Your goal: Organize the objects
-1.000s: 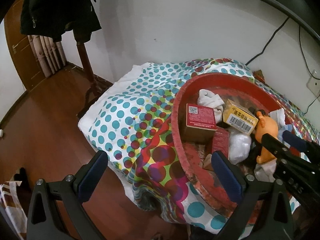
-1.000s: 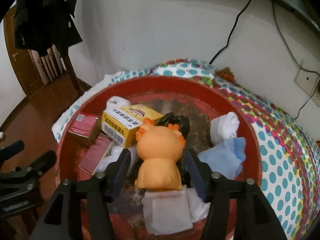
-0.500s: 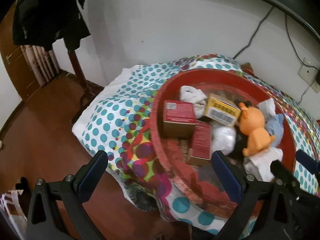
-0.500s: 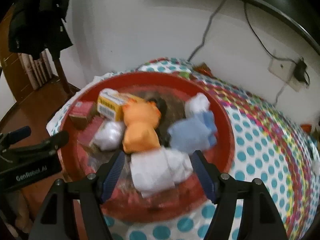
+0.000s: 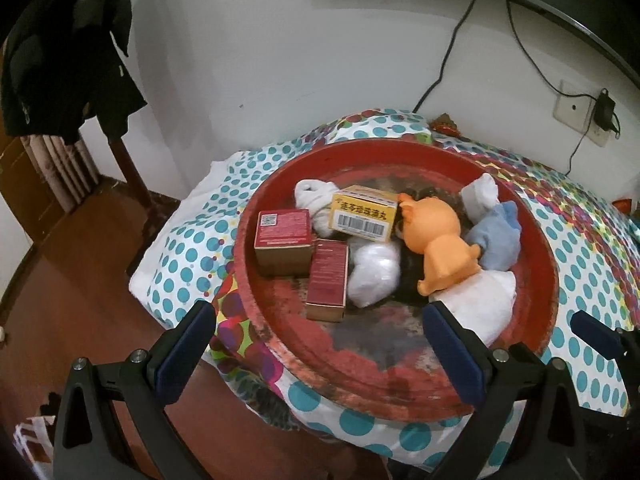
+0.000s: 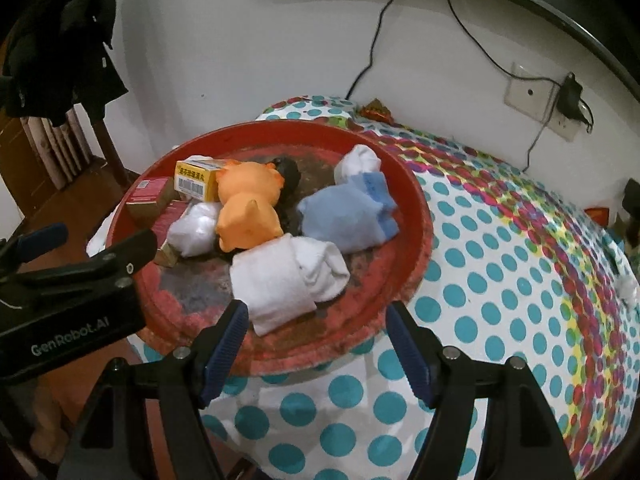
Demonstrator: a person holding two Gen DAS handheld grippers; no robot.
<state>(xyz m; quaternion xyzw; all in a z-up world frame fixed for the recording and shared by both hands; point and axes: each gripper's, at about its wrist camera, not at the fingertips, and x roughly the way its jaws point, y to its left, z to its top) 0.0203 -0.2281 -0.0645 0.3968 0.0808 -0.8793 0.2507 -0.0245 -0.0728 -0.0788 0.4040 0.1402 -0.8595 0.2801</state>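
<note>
Both grippers empty, hovering near the tray's near rim.

Left view: left gripper [image 5: 320, 354] spread wide, holding nothing, poised over the red tray [image 5: 532, 248]; inside, red boxes [image 5: 283, 236] far left, yellow box [image 5: 363, 214] behind, toy [image 5: 438, 248] at centre, socks [image 5: 494, 236] right. Right view: right gripper [image 6: 316, 354] likewise wide and empty, nearest the white roll [image 6: 280, 280], blue sock [image 6: 344, 216] beyond. Crowded pile; likely risk: closing on one piece and dragging or toppling a touching neighbour, or nudging the tray off the spotted cloth [image 6: 500, 280].
</note>
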